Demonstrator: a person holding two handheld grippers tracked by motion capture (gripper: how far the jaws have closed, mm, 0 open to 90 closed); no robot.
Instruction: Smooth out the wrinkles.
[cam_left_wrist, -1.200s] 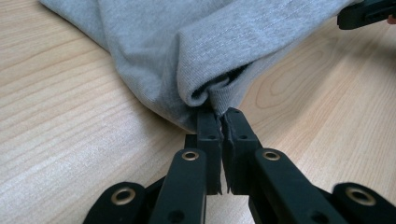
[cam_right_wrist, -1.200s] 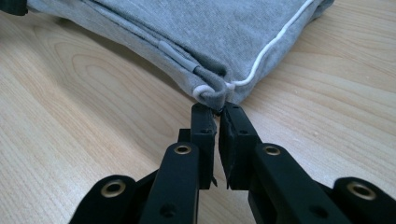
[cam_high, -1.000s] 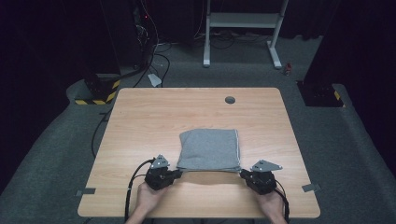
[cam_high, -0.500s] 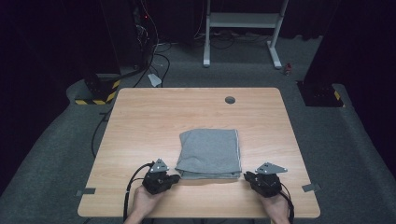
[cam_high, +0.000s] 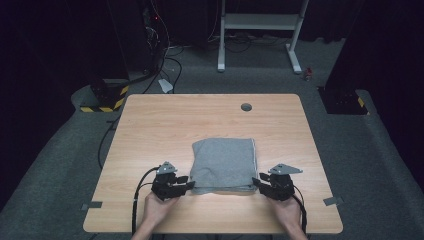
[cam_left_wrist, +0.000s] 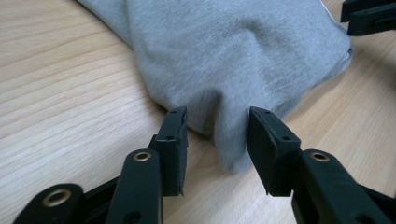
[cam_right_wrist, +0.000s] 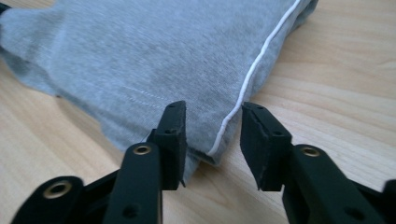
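The left gripper (cam_left_wrist: 217, 140) has just been opening its jaws; they stand apart around a near corner of the folded grey garment (cam_high: 223, 164), pads clear of the cloth. The right gripper (cam_right_wrist: 210, 142) has likewise just parted, its jaws astride the white-piped corner. The garment lies flat on the wooden table (cam_high: 165, 125).

This looks like a lab or recording studio: a bare wooden table (cam_high: 150, 130) stands on grey carpet (cam_high: 60, 150) amid dark walls, with loose cables (cam_high: 165, 60) trailing to equipment (one box (cam_high: 107, 96) striped in hazard tape) and a white metal stand (cam_high: 260, 22) behind.
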